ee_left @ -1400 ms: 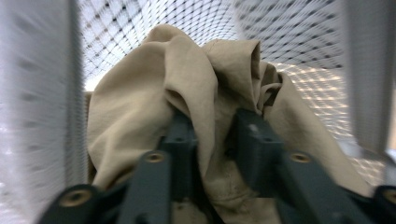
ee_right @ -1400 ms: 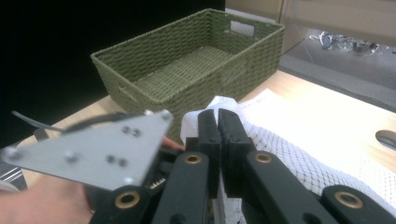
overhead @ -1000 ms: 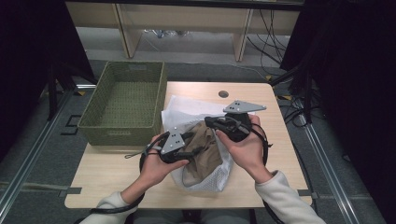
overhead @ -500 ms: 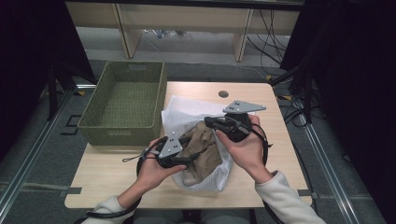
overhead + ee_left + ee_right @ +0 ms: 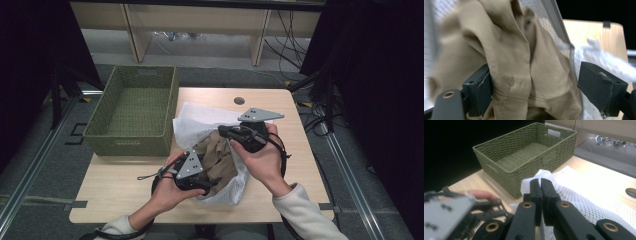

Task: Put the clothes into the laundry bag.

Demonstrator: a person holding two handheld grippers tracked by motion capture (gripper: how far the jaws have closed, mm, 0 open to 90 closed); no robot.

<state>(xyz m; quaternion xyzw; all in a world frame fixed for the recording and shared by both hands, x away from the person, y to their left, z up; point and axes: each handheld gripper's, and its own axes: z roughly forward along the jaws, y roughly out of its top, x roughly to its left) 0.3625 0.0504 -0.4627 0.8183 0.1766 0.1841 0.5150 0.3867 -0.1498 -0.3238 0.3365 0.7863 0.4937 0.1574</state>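
At the left of the table (image 5: 125, 185) a green woven basket (image 5: 132, 112) is seen. Just beside it, the left claw (image 5: 534, 85) has just been spread wide — the tan garment (image 5: 524, 65) hangs between its jaws, half inside the white mesh bag (image 5: 200, 125). Farther right, the right claw (image 5: 541, 195) is pressed together, pinching the bag's edge.

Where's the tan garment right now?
In the high view, the tan garment sits at the table's near middle, half inside the white mesh bag, right of the green basket.
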